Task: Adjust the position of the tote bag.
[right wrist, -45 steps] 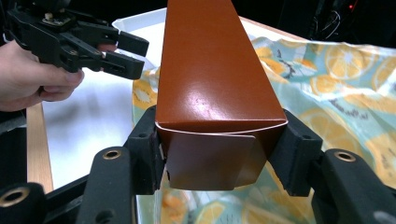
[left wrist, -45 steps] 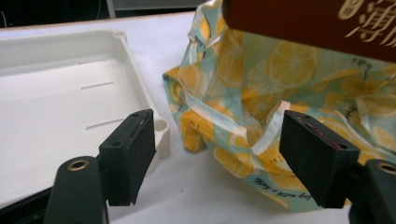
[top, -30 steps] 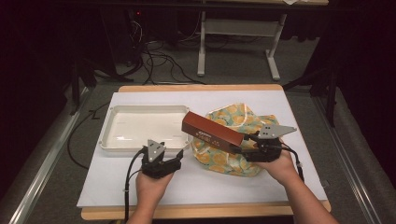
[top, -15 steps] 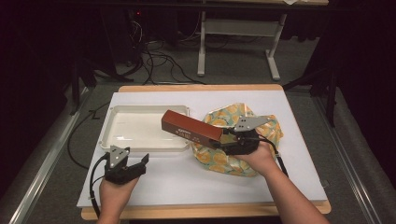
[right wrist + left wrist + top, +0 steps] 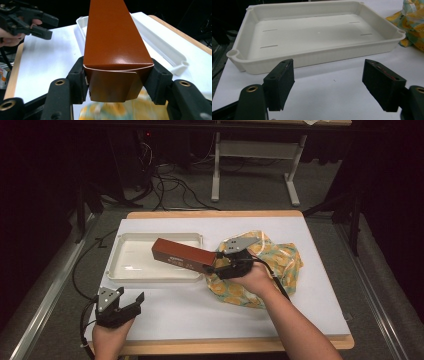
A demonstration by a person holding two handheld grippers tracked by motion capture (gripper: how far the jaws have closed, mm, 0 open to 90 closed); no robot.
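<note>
High view showed the whole layout: a white-covered table (image 5: 200,315) with a pale wooden edge, a shallow white plastic tray (image 5: 125,265) left of centre in the frame, and a crumpled yellow-and-teal patterned cloth (image 5: 280,265) right of centre. The right gripper (image 5: 220,265) sat at mid-frame over the cloth's left edge, clamped on one end of a long reddish-brown cardboard box (image 5: 182,256). The box reached out to the left in the frame and hung tilted above the tray's right part. The left gripper (image 5: 131,302) rested at the lower left of the frame, near the table's front edge and well apart from the tray, its jaws spread with nothing between them.

Right gripper view gave what the overhead angle could not: the box's near end (image 5: 113,86), with a tucked flap and a curved seam, pressed on both sides by the black foam-like pads (image 5: 80,80). Its glossy top face caught a soft highlight and narrowed away toward the top of the frame. The other hand's gripper appeared at the upper left.

Left gripper view showed the tray's inside (image 5: 317,37) close up: a smooth, matte floor with four thin slots, rounded corner lugs and a raised rim. The two black pads (image 5: 282,82) stood wide apart at the bottom of the frame.
</note>
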